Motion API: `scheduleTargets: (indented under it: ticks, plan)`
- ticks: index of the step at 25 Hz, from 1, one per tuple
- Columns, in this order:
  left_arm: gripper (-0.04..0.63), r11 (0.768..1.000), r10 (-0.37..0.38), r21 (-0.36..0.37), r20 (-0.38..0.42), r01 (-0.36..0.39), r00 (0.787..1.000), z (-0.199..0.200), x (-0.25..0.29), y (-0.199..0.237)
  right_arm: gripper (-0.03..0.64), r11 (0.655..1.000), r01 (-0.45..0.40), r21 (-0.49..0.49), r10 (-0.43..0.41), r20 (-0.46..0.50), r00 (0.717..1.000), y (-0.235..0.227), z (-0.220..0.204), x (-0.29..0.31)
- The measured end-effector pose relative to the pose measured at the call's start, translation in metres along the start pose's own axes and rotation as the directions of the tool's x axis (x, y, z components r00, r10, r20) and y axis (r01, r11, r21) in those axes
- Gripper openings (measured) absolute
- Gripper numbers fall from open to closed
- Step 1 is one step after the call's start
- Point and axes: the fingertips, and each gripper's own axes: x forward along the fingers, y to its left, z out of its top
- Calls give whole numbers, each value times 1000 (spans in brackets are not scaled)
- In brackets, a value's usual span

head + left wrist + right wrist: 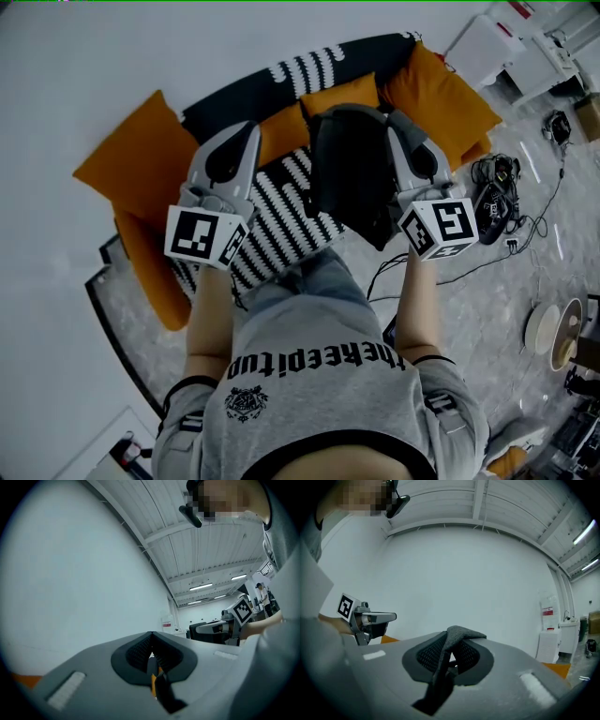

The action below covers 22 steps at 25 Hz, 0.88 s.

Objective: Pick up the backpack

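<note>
The black backpack (pixel 352 178) hangs in the air in front of the person, above the sofa, in the head view. My right gripper (pixel 394 120) is at its top right corner. In the right gripper view a dark grey strap (pixel 459 633) runs over and down between the pads of the right gripper (pixel 452 645), which is shut on it. My left gripper (pixel 247 127) is held level to the left of the backpack, apart from it. In its own view the left gripper (pixel 151 641) has its pads together, with a thin dark strip and some orange showing in the slit below.
Below is a dark sofa (pixel 234 108) with orange cushions (pixel 131 164) and a black-and-white striped blanket (pixel 281 220). Cables and black gear (pixel 497 192) lie on the floor to the right. White boxes (pixel 487 47) stand at the far right.
</note>
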Motion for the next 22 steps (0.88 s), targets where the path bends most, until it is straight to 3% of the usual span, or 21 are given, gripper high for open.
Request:
scheduleTargets:
  ticks: [22]
  plan:
    - [17, 1000, 19, -6, 8, -18, 1000, 6, -20, 5, 41, 1000, -9, -26, 9, 27, 1000, 22, 8, -8]
